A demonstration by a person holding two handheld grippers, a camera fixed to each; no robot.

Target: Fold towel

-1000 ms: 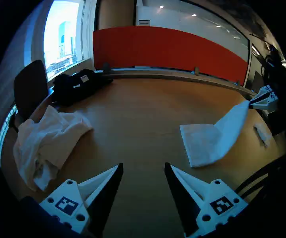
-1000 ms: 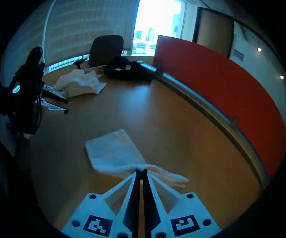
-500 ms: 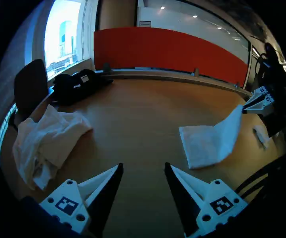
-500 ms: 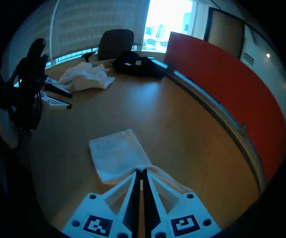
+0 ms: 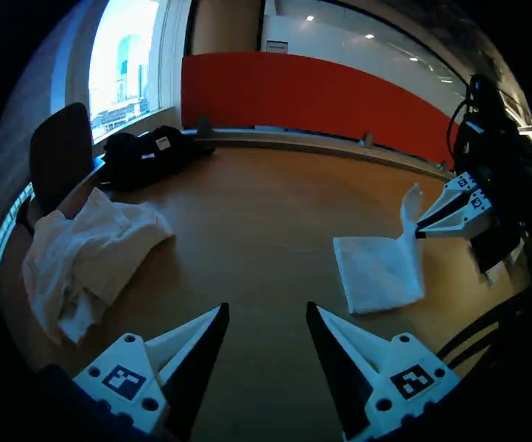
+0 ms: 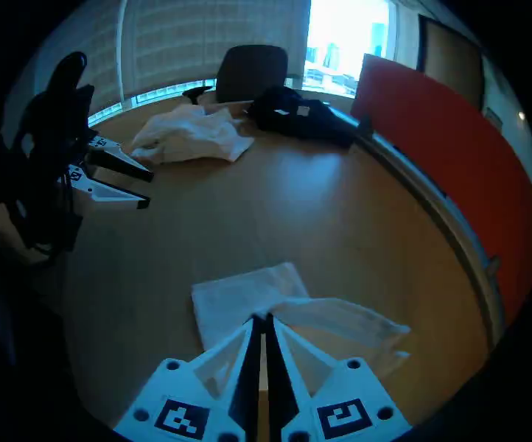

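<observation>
Wooden surface [image 5: 266, 206]: right gripper [image 6: 264, 321] fingers, clamped on the towel [image 6: 236, 298], lift its edge for folding; left gripper [image 5: 266, 313] fingers stand apart.

In the left gripper view the towel [image 5: 376, 269] lies on the table [image 5: 266, 199], right of centre. A cloth heap [image 5: 89, 250] lies mid-left, a bag [image 5: 144, 155] behind it, a chair [image 5: 60, 151] at the left edge. A partition [image 5: 310, 92] spans the top, behind the table.

The left gripper [image 5: 267, 305] and right gripper [image 6: 263, 318] show white wedge fingers [image 5: 185, 346], black inside. Each black-and-white marker [image 5: 123, 381] is flanked by screw holes [image 5: 128, 339].
</observation>
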